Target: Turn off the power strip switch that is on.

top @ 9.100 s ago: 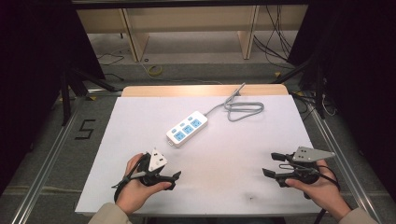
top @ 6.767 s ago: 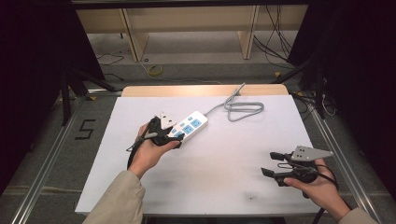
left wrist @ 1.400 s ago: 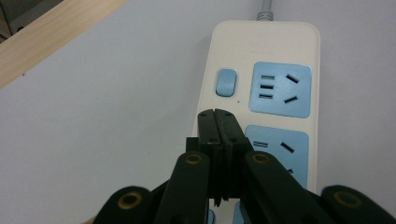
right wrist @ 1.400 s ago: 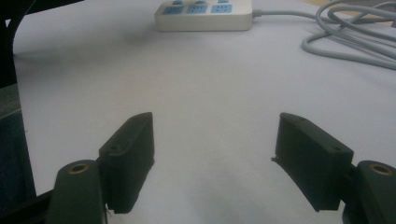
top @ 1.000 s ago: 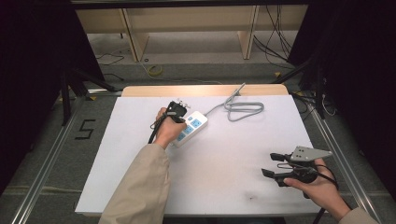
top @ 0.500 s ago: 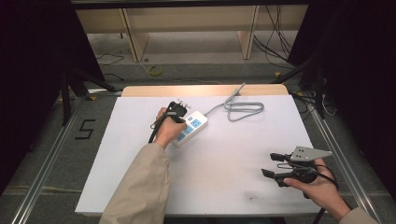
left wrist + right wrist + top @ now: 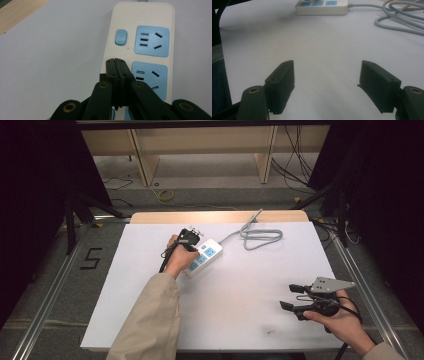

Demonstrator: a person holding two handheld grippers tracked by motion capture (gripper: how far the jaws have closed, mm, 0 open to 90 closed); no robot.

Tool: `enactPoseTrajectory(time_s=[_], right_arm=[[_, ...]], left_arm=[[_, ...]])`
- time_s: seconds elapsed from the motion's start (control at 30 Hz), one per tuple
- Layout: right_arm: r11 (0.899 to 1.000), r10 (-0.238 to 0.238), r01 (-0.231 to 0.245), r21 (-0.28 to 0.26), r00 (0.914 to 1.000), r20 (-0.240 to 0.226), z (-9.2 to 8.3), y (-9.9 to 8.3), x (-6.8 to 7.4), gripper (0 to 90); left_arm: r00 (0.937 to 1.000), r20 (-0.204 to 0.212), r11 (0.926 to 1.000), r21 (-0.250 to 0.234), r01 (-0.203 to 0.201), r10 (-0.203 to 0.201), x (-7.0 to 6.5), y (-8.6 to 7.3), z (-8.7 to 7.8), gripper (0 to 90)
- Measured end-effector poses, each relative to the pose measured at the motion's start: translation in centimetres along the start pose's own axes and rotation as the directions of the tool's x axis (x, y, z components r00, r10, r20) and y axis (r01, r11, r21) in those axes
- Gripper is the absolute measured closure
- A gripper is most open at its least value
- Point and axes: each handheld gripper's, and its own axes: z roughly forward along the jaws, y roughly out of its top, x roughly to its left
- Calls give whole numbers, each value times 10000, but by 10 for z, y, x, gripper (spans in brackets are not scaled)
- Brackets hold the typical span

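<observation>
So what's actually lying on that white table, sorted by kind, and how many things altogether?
White plastic power strip with blue socket panels: 1
Grey cable looped beside it: 1
Black two-jaw grippers held in the person's hands: 2, the left gripper shut above the strip, the right gripper open over bare table
Total: 4

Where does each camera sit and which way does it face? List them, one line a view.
High view: above the person's side, facing forward and down on the table; both forearms and hands show.
Left gripper view: on the left tool, its jaws shut, over the power strip.
Right gripper view: on the right tool, its jaws open, level across the table.
All three share the power strip; the high and right gripper views share its grey cable.
</observation>
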Motion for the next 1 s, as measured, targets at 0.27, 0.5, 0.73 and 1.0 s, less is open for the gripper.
enactPoseTrajectory(time_s=[0.27, 0.5, 0.73, 1.0], right_arm=[[10000, -26, 26, 19, 10000, -20, 0, 0, 1, 287], [10000, -61, 61, 22, 10000, -26, 0, 0, 1, 287], [10000, -34, 35, 64, 10000, -34, 1, 0, 0, 287], [9999, -84, 84, 69, 10000, -25, 1, 0, 1, 287]], left_arm=[[9998, 156, 9993, 355, 126, -132, 2, 2, 0, 899], [9996, 240, 9990, 407, 162, -172, 3, 2, 0, 899], [9994, 334, 9983, 584, 72, -91, 5, 5, 0, 899], [9995, 228, 9956, 904, -254, 234, 2, 10, 1, 899]])
